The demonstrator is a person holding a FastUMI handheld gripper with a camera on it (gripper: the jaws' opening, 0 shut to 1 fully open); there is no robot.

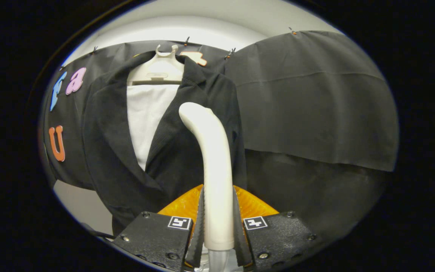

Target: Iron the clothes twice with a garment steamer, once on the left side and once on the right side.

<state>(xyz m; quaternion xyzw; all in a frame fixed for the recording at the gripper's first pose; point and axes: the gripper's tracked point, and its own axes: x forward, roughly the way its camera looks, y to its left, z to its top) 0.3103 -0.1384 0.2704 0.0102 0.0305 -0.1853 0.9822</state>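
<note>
A white garment steamer (210,158) stands upright between my fingers, its curved head bending left toward the jacket. My gripper (218,223) is shut on the steamer's handle, both ribbed pads pressing its sides. Beyond it hangs a black jacket (108,151) over a white shirt (145,113) on a white hanger (161,68). The steamer head sits in front of the jacket's right front panel (187,147), near the right lapel. I cannot tell whether the head touches the fabric.
The booth's black cloth wall (308,102) stretches behind and to the right of the jacket. A pale floor or wall patch (81,204) shows below the jacket's left hem. The orange gripper body (181,206) shows behind the pads.
</note>
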